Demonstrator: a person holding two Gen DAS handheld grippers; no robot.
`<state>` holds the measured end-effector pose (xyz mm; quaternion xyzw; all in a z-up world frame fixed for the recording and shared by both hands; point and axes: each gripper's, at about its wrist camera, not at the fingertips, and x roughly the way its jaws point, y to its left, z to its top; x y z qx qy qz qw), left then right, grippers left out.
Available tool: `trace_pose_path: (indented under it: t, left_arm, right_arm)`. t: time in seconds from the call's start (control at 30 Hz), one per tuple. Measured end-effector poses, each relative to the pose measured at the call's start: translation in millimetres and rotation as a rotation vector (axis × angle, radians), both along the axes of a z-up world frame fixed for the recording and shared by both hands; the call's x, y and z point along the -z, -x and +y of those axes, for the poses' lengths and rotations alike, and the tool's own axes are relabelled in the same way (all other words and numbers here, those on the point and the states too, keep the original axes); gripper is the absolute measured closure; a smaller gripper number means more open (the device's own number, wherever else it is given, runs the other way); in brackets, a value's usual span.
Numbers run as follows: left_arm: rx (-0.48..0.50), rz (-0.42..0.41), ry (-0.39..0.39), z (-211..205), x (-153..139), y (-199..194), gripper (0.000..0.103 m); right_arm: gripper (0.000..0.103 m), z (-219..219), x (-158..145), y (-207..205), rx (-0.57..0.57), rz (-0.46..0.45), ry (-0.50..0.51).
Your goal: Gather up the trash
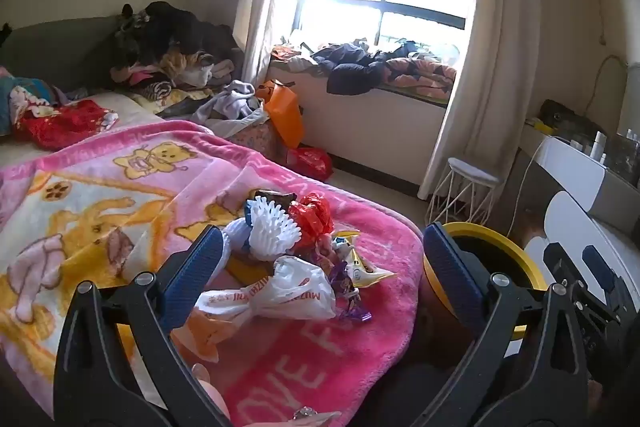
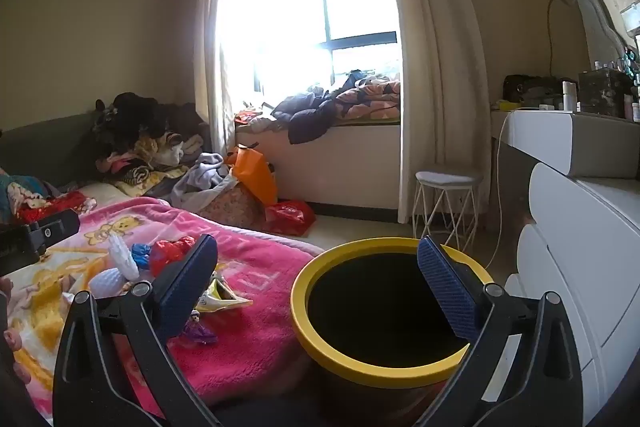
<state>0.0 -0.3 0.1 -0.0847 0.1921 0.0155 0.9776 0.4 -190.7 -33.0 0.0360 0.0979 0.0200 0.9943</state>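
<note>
Heads up: both your left tool and right tool gape wide, holding nothing. The trash pile sits on the bed's pink blanket, with the yellow-rimmed bin at 3 o'clock. Grab one knotted bag and loose wrappers could slide off the edge.

White stool beside curtain

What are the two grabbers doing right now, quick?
Left gripper: open, holding nothing, above the trash pile.
Right gripper: open, holding nothing, by the yellow-rimmed bin.
</note>
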Motion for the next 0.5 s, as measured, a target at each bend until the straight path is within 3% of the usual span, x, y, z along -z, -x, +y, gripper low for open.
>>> trace_pose_path:
  t: [0.5]
  left_arm:
    - [0.012, -0.016, -0.009, -3.4, 1.4, -0.9, 0.011]
  right_arm:
    - [0.006, 4.5, -1.2, -2.3, 0.001, 0.003, 0.011]
